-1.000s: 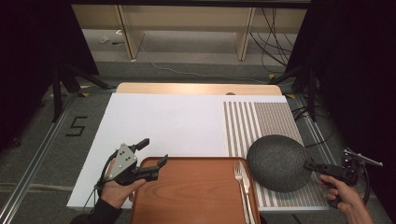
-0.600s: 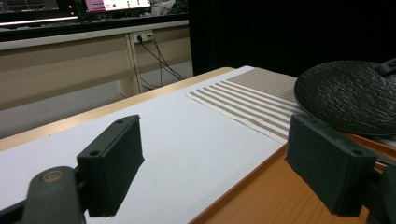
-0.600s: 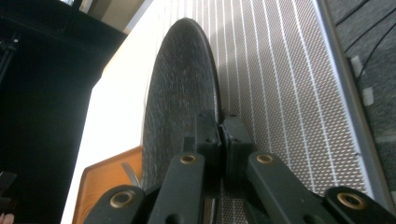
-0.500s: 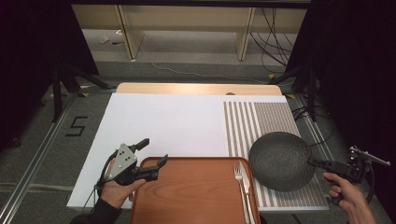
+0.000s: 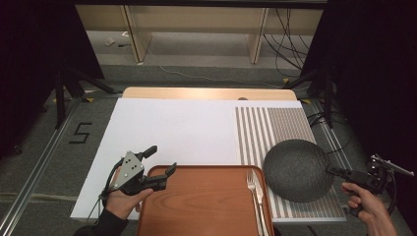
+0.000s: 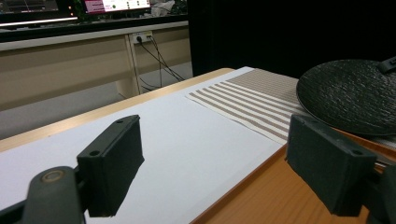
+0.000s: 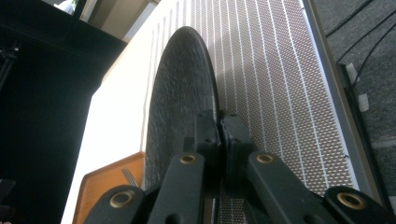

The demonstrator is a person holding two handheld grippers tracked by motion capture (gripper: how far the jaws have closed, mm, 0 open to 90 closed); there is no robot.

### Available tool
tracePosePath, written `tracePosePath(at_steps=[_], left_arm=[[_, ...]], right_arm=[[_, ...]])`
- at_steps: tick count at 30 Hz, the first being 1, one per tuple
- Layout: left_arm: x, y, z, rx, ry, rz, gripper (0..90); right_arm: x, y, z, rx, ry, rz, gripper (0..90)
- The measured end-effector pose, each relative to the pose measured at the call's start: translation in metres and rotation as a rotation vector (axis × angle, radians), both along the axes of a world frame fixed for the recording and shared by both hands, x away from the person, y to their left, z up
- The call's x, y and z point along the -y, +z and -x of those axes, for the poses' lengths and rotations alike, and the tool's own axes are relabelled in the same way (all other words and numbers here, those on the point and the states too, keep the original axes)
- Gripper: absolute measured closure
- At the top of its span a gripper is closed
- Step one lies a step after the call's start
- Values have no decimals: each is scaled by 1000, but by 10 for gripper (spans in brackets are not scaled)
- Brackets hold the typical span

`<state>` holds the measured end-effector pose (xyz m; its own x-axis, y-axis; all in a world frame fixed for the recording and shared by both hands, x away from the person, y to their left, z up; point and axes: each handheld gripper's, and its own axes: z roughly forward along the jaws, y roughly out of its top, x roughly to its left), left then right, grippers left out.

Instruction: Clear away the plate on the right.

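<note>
A dark, rough-textured round plate (image 5: 295,169) hangs tilted over the striped placemat (image 5: 275,128), its left edge near the tray's right rim. My right gripper (image 5: 333,171) is shut on the plate's right rim. In the right gripper view the jaws pinch the plate (image 7: 177,102) edge-on, right gripper (image 7: 218,133). My left gripper (image 5: 160,161) is held open at the left rim of the wooden tray (image 5: 196,206), with nothing between its jaws. The left gripper view has the left gripper (image 6: 219,168) wide open, with the plate (image 6: 350,93) beyond.
A fork (image 5: 255,194) lies along the tray's right side, and the fork (image 7: 130,176) appears again beside the plate. A white sheet (image 5: 187,128) covers most of the table. Cables (image 5: 290,44) trail on the floor behind. The table's right edge is close to my right hand.
The right gripper and the plate shifted slightly to the right. The left gripper has stayed where it was.
</note>
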<state>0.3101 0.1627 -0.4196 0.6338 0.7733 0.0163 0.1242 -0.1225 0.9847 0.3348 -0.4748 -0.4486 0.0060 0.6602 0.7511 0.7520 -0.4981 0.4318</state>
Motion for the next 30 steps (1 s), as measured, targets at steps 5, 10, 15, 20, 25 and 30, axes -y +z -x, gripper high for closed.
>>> tracePosePath(at_steps=[5,10,15,20,25,30], left_arm=[[0,0,0,0,1,1,183],[0,0,0,1,1,0,183],[0,0,0,1,0,0,183],[0,0,0,1,1,1,183],[0,0,0,1,1,0,183],[0,0,0,2,2,0,178]], right_arm=[[-1,2,1,7,-11,-3,876],[-4,7,1,31,-10,-21,876],[-11,12,1,59,1,-49,876],[-24,17,-1,79,20,-65,876],[-39,19,-4,90,56,-89,876],[-60,21,-8,107,125,-112,873]])
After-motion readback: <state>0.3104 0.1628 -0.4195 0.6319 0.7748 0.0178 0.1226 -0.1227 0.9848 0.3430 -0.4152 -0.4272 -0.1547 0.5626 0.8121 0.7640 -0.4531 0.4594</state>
